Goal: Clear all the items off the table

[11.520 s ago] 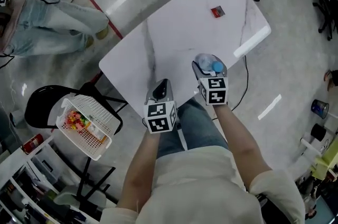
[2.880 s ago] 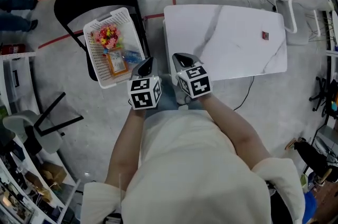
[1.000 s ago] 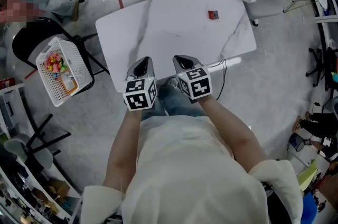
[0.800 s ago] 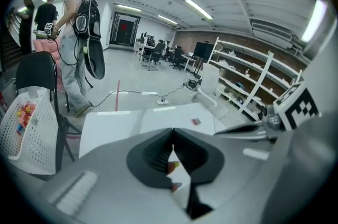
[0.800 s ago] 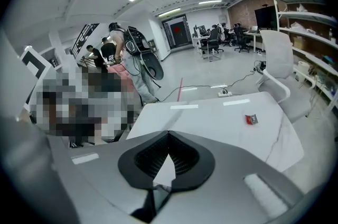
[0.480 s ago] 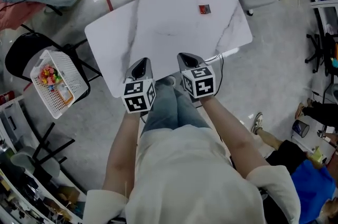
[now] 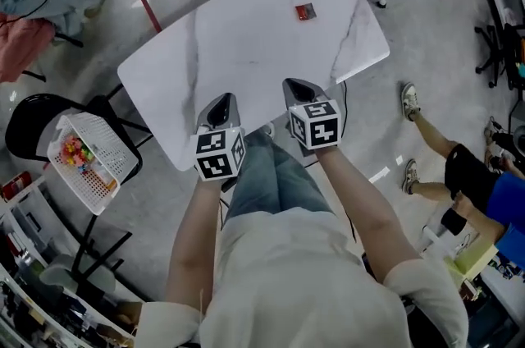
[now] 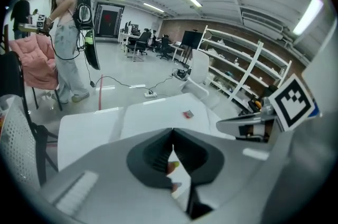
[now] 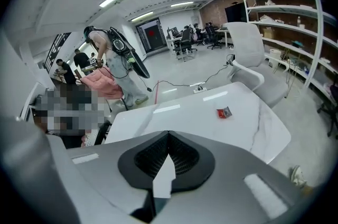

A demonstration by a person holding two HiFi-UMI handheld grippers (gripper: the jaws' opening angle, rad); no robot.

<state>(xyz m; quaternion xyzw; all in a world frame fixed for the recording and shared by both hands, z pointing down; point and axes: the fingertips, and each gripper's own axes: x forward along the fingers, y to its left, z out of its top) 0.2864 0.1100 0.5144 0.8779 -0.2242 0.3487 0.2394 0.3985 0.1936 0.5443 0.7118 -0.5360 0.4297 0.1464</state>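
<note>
both grippers are held side by side over the near edge of the table [image 7: 246, 43], aimed across it. left gripper [image 7: 220, 104] has its jaws pressed together with nothing between them, clear in the left gripper view. right gripper [image 7: 297, 88] is the same, tips meeting and empty. my read: they're closed and empty because nothing is being carried, and they point forward to line up on the only item left.

that item is a small red packet [image 7: 305, 11] lying flat on the far part of the table, toward the far right corner, well apart from both grippers. it also shows in the left gripper view [image 8: 187, 113] and the right gripper view [image 9: 224, 112], ahead of the jaws and a bit right. the right gripper looks like the nearer one, and its jaws would have to open before any pick.

container: a white basket [image 7: 115, 174] sits on a black chair [image 7: 29, 125] off the table's left side. it holds a colourful cluster, red and yellow, plus something orange; too small to name. likely the drop spot, so the task looks nearly done with one item to go.
</note>
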